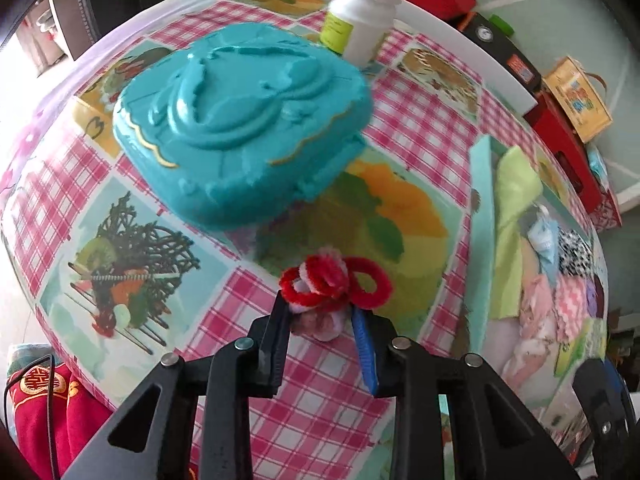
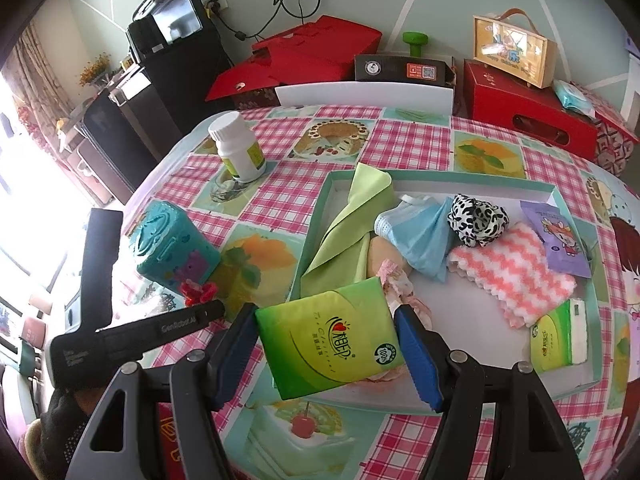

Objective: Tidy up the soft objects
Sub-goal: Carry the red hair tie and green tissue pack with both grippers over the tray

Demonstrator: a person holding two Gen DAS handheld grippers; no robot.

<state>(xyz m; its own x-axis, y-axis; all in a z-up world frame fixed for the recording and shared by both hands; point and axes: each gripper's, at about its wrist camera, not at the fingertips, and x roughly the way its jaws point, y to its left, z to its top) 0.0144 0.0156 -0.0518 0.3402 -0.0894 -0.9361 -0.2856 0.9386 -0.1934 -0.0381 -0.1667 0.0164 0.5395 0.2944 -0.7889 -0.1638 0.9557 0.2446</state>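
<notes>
So my left gripper (image 1: 320, 316) was pointed steeply down at the table, jaws closed most of the way in around a red and white pipe-cleaner flower (image 1: 334, 280). Couldn't honestly tell if the pads were pinching it or just touching. Just beyond the flower sat a teal plastic case (image 1: 240, 120), with a white pill bottle (image 1: 364, 16) at the far edge behind it.

My right gripper (image 2: 326, 336) had a green tissue pack (image 2: 326, 328) clamped between its fairly wide jaws, held over the near left corner of the shallow teal-rimmed tray (image 2: 316, 216). In the tray were a lime green cloth (image 2: 344, 232), a blue face mask (image 2: 416, 232), a black-and-white spotted fabric piece (image 2: 476, 216), a pink zigzag towel (image 2: 516, 276), a purple wipes packet (image 2: 560, 240) and another tissue pack (image 2: 556, 336) at the near right.
</notes>
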